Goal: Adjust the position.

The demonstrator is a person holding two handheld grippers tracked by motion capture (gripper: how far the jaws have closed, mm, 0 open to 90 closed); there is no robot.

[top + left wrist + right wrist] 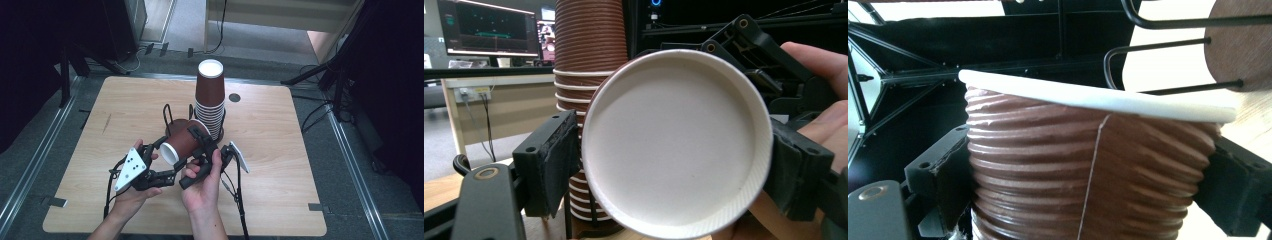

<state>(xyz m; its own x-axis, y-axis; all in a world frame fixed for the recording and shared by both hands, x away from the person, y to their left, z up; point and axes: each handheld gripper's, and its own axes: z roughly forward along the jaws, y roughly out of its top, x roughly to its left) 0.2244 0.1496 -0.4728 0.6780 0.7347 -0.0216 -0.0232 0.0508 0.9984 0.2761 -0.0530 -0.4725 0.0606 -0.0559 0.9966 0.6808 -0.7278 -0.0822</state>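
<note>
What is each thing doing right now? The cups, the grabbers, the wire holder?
Single brown cup: lying sideways in the air, white bottom facing the left gripper.
Right gripper: shut on the single brown cup's ribbed wall.
Left gripper: jaws slightly apart either side of the cup's bottom; grip unclear.
Cup stack: upside down, upright in the holder.
Wire holder: standing on the table.

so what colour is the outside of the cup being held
Brown with ribbed ridges and a white rim, on the held cup; the right gripper view shows it best.
</note>
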